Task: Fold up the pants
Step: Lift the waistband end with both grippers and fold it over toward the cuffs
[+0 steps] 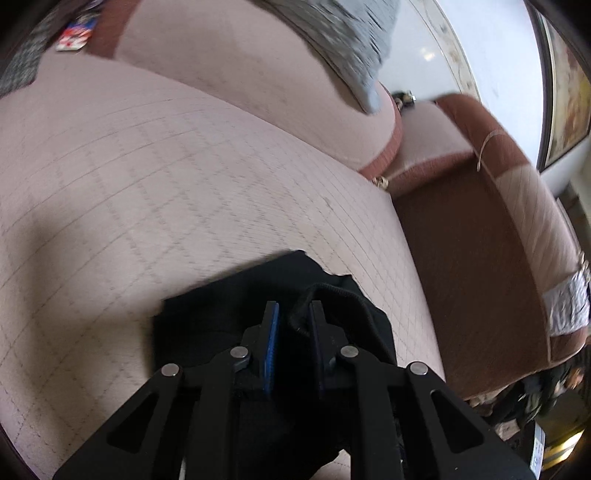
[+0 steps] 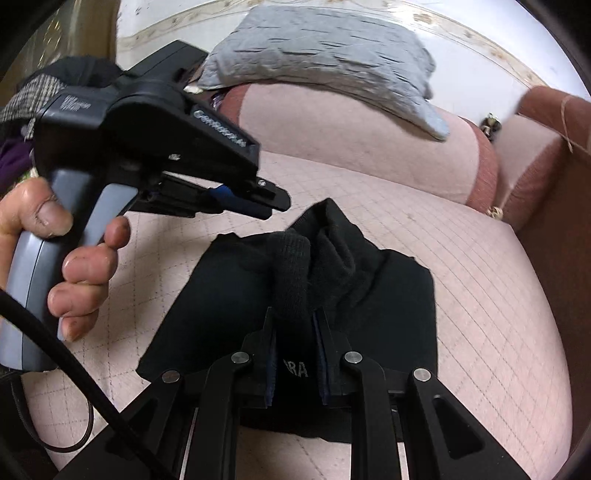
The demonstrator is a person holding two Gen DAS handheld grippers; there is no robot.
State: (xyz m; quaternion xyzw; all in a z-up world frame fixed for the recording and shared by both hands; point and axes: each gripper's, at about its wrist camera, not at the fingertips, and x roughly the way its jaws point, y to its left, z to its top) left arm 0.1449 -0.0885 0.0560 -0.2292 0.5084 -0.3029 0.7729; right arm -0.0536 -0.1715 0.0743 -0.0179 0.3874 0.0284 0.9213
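Black pants (image 2: 388, 295) lie bunched on the pink quilted sofa seat (image 2: 480, 277). My right gripper (image 2: 293, 314) is shut on a raised roll of their ribbed waistband, which stands up between the fingers; a label with pale letters shows just below. My left gripper (image 2: 275, 206), held by a person's hand (image 2: 74, 258), hangs over the seat left of the pants, jaws close together, and nothing is seen in them. In the left wrist view, the left gripper (image 1: 293, 308) points down at the pants (image 1: 229, 314), whose dark cloth shows behind the narrow gap.
A grey pillow (image 2: 332, 55) rests on the sofa back. A brown armrest (image 1: 480, 221) bounds the seat on the right. A black cable (image 2: 55, 350) runs from the left gripper's handle. Printed packets (image 1: 74, 35) lie at the far left corner.
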